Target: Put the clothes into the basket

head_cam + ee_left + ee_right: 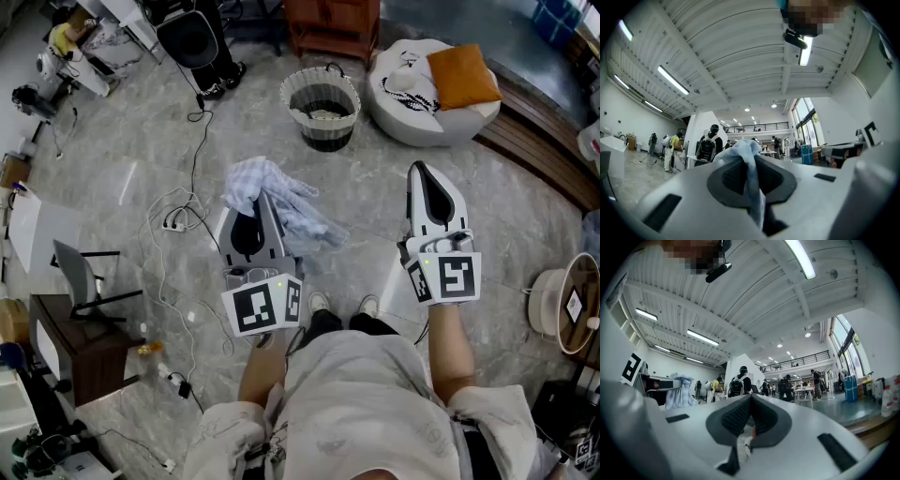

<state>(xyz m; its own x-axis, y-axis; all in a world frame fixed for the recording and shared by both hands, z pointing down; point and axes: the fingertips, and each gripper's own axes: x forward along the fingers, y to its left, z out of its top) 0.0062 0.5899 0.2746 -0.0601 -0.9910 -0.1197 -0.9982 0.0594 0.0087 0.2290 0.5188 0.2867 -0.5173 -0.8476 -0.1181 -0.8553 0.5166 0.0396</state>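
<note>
A light blue checked cloth [281,199] hangs bunched from my left gripper [265,199], which is shut on it above the marble floor. In the left gripper view a fold of the cloth [751,178] runs down between the two dark pads of the left gripper [749,157]. The striped woven basket [321,108] stands on the floor ahead, a little right of the cloth, with something pale inside. My right gripper [418,172] is held out at the right, shut on nothing; its pads meet at the tip [750,398]. From the right gripper view the cloth [679,391] shows at the left.
A white beanbag [412,112] with an orange cushion [462,77] lies right of the basket. Cables and a power strip [173,223] run over the floor at the left, near a chair [82,274] and a dark side table [80,349]. A wooden cabinet [333,26] stands behind the basket.
</note>
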